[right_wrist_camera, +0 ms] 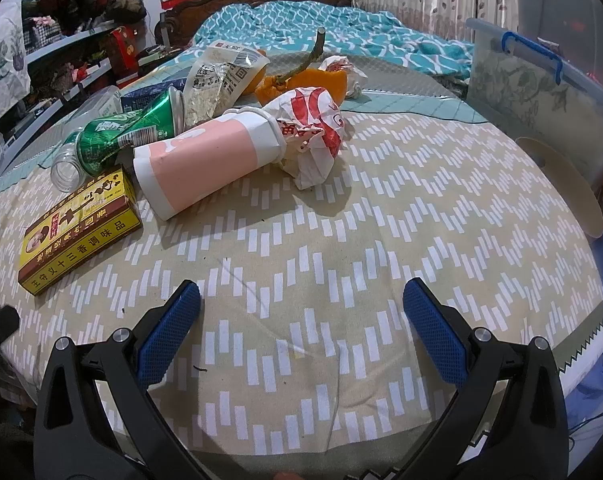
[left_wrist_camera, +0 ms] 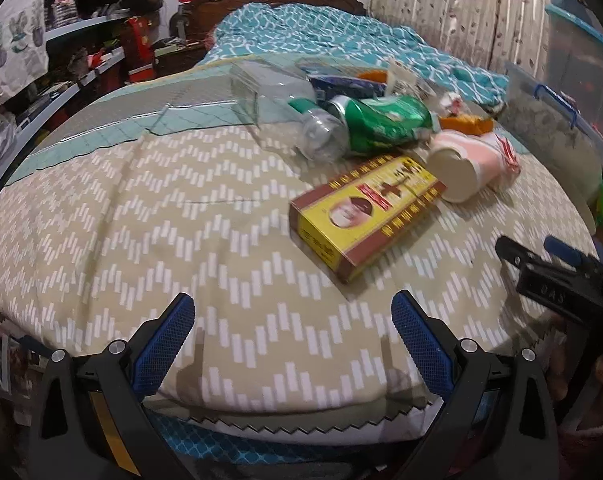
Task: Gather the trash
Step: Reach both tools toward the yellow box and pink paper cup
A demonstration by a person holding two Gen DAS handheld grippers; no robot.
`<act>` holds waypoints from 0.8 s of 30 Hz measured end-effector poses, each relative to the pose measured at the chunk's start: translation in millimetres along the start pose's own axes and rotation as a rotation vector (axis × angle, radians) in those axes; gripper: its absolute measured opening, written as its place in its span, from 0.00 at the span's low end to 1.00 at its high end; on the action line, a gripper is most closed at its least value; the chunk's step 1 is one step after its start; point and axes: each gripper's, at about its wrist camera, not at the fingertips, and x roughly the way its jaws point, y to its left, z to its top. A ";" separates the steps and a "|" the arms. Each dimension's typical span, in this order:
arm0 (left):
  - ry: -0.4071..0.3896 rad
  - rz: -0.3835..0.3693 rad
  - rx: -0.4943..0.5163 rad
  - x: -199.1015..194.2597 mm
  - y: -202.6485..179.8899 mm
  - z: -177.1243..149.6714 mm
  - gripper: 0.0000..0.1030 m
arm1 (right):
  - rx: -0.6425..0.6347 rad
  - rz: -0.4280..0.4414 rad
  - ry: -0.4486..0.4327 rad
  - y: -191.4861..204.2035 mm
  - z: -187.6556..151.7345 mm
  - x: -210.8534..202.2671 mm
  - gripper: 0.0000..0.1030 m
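Trash lies in a heap on the bed: a yellow-brown seasoning box (left_wrist_camera: 365,214) (right_wrist_camera: 79,228), a pink-and-white cup (left_wrist_camera: 467,168) (right_wrist_camera: 209,160) on its side, a crushed green can (left_wrist_camera: 381,124) (right_wrist_camera: 129,132), a clear plastic bottle (left_wrist_camera: 321,132) (right_wrist_camera: 67,166), a red-white wrapper (right_wrist_camera: 317,132), an orange peel with stem (right_wrist_camera: 301,76) and a printed bag (right_wrist_camera: 221,80). My left gripper (left_wrist_camera: 293,320) is open and empty, just short of the box. My right gripper (right_wrist_camera: 301,304) is open and empty, near the bed's front, short of the cup. The right gripper also shows in the left wrist view (left_wrist_camera: 541,264).
The bed has a beige zigzag sheet (right_wrist_camera: 381,240) and a teal quilt (right_wrist_camera: 301,28) at the head. A clear storage bin with blue latches (right_wrist_camera: 541,96) (left_wrist_camera: 549,128) stands at the right edge, with a pale round lid (right_wrist_camera: 569,184) leaning by it. Cluttered shelves (left_wrist_camera: 81,52) line the left.
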 end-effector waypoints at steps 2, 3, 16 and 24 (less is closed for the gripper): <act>-0.009 -0.002 -0.008 -1.8 2.8 1.4 0.91 | 0.000 -0.002 -0.004 0.8 1.8 -1.0 0.97; -0.009 -0.004 -0.009 -2.1 2.8 2.7 0.91 | -0.001 -0.002 -0.006 1.3 2.3 -0.6 0.97; -0.008 -0.079 0.081 19.3 -8.7 38.7 0.92 | -0.037 0.039 -0.032 -1.4 -1.9 0.0 0.97; -0.027 -0.123 0.226 46.9 -33.1 53.6 0.92 | 0.092 0.424 0.060 -12.9 31.2 -0.1 0.74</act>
